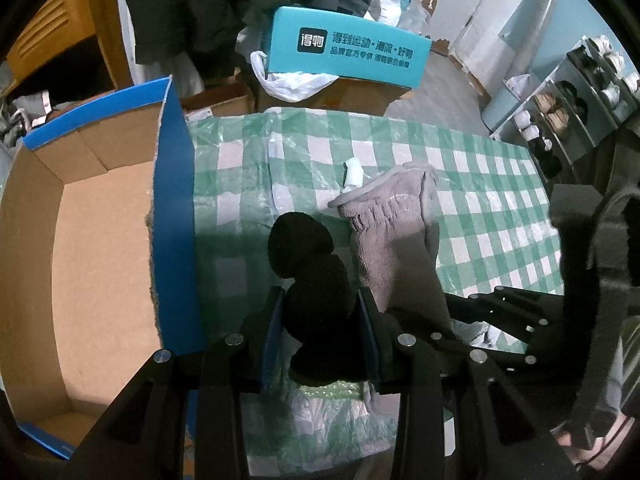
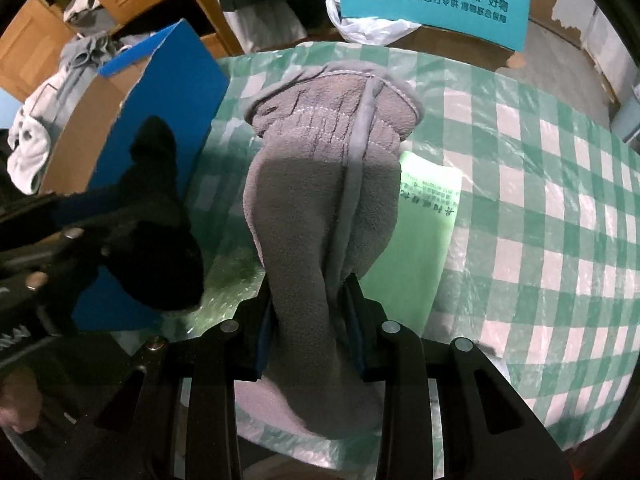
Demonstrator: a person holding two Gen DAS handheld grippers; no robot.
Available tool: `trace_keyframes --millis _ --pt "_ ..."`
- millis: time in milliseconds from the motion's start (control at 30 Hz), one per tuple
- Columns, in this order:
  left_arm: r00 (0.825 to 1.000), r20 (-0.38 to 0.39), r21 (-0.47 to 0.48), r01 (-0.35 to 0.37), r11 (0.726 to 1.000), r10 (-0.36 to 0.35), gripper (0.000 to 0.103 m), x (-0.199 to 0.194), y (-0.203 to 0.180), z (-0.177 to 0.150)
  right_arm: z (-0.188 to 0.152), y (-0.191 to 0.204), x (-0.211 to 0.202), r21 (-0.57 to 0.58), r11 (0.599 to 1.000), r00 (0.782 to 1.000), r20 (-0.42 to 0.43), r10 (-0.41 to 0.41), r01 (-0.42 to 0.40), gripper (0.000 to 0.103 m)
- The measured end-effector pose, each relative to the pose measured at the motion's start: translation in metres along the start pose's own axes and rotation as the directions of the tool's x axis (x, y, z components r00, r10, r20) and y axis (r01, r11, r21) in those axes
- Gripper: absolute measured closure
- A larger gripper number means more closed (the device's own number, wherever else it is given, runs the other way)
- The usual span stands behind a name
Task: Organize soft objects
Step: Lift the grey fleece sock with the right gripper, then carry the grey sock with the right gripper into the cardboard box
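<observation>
Between pads, grey sock [image 2: 316, 200] points away.

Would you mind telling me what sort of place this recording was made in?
Most likely a cluttered room in a home. Dark coats hang at the back, a shoe rack stands to one side, and the work surface wears a green checked tablecloth, with cardboard boxes about.

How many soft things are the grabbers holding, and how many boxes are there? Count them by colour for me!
Black soft things: 1, the black sock in the left gripper
Grey soft things: 1, the grey fleece sock in the right gripper
Blue boxes: 1, the blue cardboard box
Teal boxes: 1, the teal box
Total: 4
</observation>
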State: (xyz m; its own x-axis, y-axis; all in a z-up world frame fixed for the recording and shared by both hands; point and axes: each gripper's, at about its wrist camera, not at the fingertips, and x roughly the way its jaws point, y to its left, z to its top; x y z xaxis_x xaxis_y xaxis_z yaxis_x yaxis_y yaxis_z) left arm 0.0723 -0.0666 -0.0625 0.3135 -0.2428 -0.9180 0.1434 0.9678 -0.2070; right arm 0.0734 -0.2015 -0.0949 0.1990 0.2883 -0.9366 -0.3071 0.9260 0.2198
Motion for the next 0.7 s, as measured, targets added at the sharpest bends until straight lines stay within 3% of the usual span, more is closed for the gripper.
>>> trace_keyframes --millis 167,367,700 --pt "1.0 0.012 -0.012 0.013 1.0 -0.013 0.067 -0.008 0.005 0.001 0.0 0.001 0.005 -0.003 1.0 1.0 -0.011 -0.022 0.022 0.073" --pt "0.999 0.039 0.019 -0.038 0.999 0.037 0.067 -0.021 0.008 -0.001 0.001 -0.002 -0.005 0.017 1.0 1.0 0.011 -0.002 0.002 0.073" --pt "0.988 0.116 0.045 -0.11 0.993 0.104 0.067 -0.059 0.023 -0.01 0.01 0.002 -0.052 0.008 1.0 0.993 0.115 -0.006 0.005 0.073"
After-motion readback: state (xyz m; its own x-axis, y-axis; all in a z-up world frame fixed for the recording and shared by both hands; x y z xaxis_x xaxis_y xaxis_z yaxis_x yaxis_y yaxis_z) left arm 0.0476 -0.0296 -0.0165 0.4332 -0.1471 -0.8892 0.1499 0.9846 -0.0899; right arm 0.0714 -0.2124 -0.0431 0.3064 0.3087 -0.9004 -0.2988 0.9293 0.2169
